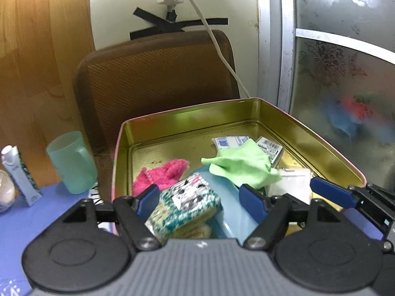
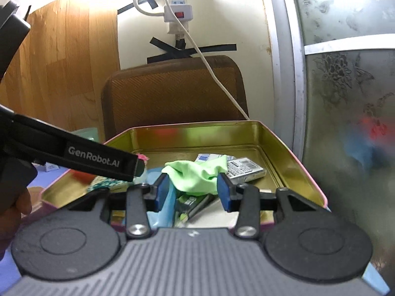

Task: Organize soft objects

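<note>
1. Gold-lined, the shallow rectangular tin box (image 1: 246, 113) already held the soft things: a fuzzy pink cloth (image 1: 160, 175), a crumpled lime-green cloth (image 1: 242, 165) and a knitted teal-and-cream sock bundle (image 1: 185, 204), gathered at its near side, I judged, for sorting.
2. I had my left gripper (image 1: 200, 198) standing wide around the sock bundle, pads not pressing.
3. I kept my right gripper (image 2: 193, 191) parted before the green cloth, holding nothing.
4. "GenRobot.AI" read on the left gripper's black finger; barcoded packets (image 2: 245, 170) were too small to read.

One tin (image 1: 321, 133) — three cloths, one sock (image 1: 184, 206), one cup (image 1: 71, 162).
</note>
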